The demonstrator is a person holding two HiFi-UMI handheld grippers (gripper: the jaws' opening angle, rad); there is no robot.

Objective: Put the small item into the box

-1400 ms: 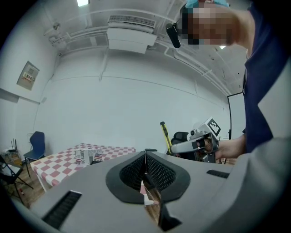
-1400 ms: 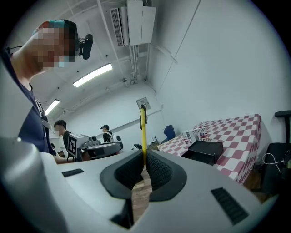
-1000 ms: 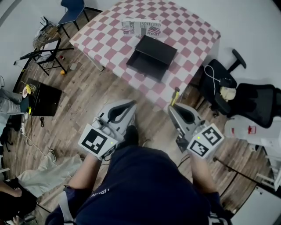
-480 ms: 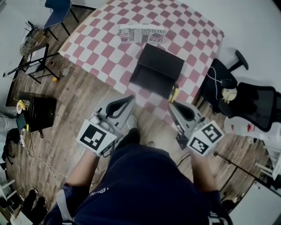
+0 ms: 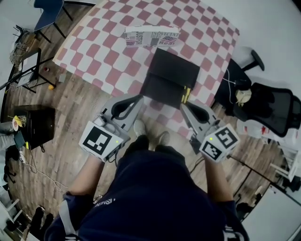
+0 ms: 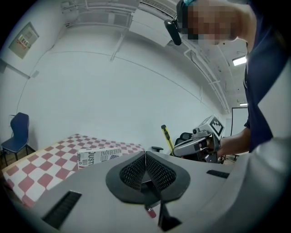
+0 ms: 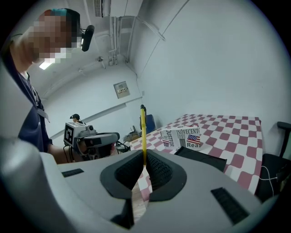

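The person has stepped closer to the checked table (image 5: 106, 49); the right gripper (image 5: 184, 104), clamped on a slim yellow pen (image 5: 186, 94), now reaches the open black box (image 5: 170, 75), so the drop looks near; the left gripper (image 5: 139, 98) is pinched together, empty.

yellow pen (image 5: 186, 95) now nearer black box (image 5: 171, 70)

A floor of brown wooden planks (image 5: 80, 122) is running under a table (image 5: 108, 52) that is wearing a red-and-white checked cloth. A blue chair (image 5: 47, 9) is standing near the table's far left corner, and a black office chair (image 5: 273, 106) is sitting just off its right side. Left of the table a black folding stand (image 5: 28, 66) is standing on the planks, with a flat black case (image 5: 40, 123) lying nearer. Plain white walls (image 6: 113, 91) are closing in the room, and a small framed picture (image 6: 23, 38) is hanging high on one. A ceiling lamp (image 6: 239, 60) is glowing overhead.
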